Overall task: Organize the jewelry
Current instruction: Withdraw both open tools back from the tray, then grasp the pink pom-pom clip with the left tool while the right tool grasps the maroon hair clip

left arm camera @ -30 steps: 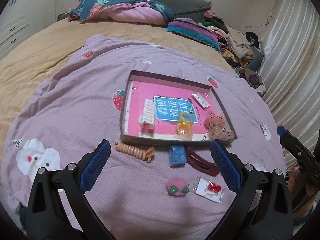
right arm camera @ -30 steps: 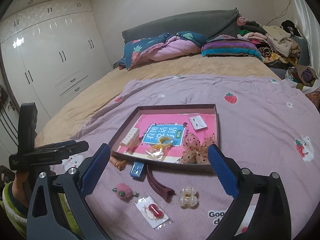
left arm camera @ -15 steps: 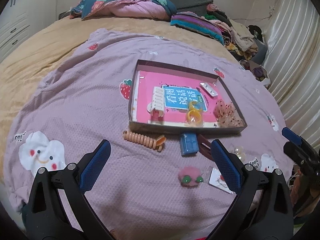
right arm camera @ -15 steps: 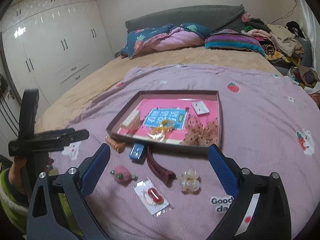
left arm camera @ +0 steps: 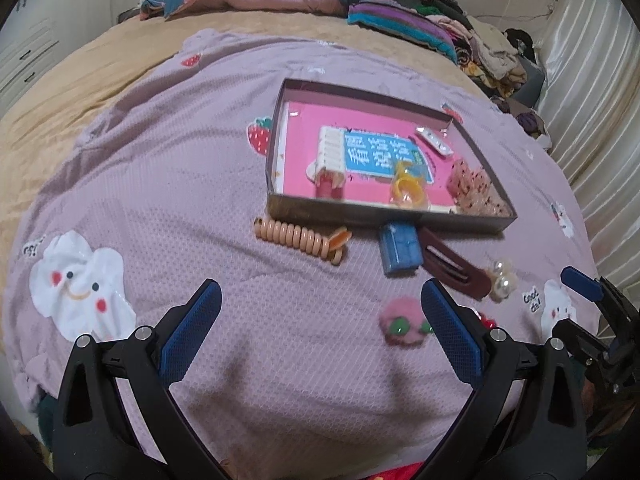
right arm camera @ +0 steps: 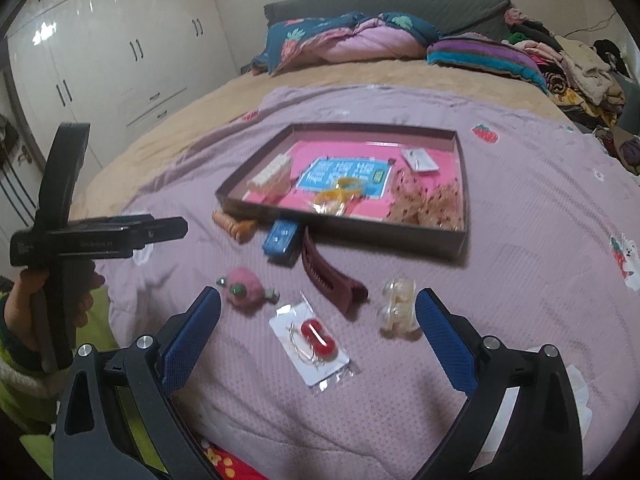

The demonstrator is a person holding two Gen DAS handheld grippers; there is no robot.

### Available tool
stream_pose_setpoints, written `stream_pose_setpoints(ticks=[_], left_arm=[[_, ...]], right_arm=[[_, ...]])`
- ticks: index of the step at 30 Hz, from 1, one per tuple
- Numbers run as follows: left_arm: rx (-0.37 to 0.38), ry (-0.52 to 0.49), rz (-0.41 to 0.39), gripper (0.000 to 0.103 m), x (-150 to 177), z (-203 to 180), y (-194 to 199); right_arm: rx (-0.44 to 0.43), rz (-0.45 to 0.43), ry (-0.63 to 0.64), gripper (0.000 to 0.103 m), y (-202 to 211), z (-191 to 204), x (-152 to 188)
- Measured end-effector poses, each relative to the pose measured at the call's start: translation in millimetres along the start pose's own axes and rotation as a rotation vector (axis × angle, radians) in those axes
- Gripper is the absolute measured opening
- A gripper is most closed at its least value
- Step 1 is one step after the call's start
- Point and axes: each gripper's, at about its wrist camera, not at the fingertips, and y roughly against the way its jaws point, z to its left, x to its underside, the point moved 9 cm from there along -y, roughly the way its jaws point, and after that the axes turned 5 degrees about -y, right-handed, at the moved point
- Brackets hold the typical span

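Observation:
A shallow dark box (left arm camera: pixel 360 216) (right arm camera: pixel 360 226) with a pink floor lies on the purple blanket and holds several hair pieces. In front of it lie an orange coil tie (left arm camera: pixel 298 238) (right arm camera: pixel 230 226), a blue clip (left arm camera: pixel 400 248) (right arm camera: pixel 282 238), a maroon clip (left arm camera: pixel 452 266) (right arm camera: pixel 328 276), a pearl claw clip (left arm camera: pixel 502 284) (right arm camera: pixel 398 306), a pink fuzzy clip (left arm camera: pixel 400 326) (right arm camera: pixel 244 284) and a packet of red earrings (right arm camera: pixel 314 338). My left gripper (left arm camera: pixel 320 320) is open and empty above the blanket. My right gripper (right arm camera: pixel 316 328) is open and empty over the earring packet.
The blanket (left arm camera: pixel 160 184) covers a tan bed with pillows (right arm camera: pixel 352 40) at the head. Piled clothes (right arm camera: pixel 572 64) lie at the far right. White wardrobes (right arm camera: pixel 112 60) stand to the left. A curtain (left arm camera: pixel 592 80) hangs on the right.
Both grippers have moved forward and lower toward the loose items; the items look nearer and larger. Nothing was picked up.

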Motion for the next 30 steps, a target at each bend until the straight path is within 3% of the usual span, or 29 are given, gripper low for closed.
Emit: stream_pose_setpoints(ticks=[12,16,22,30], left_arm=[[0.036,-0.074,0.081,0.093,29,-23,-24],[0.057,-0.09,0.092,0.093,32,-32,-30],[0.098,-0.131,0.097,0.078,31,-52,-35],[0.139,-0.161,0.13,0.045,35,-71,-53]], right_arm=[[0.026,0.022,0.021,0.097,-11,-13,7],[0.021,0.047,0.037,0.082,-18,-17,6],[-0.002,0.07,0.025,0.071,-27,-25,0],[-0.004,0.096,0.066,0.062,-38,-26,-5]])
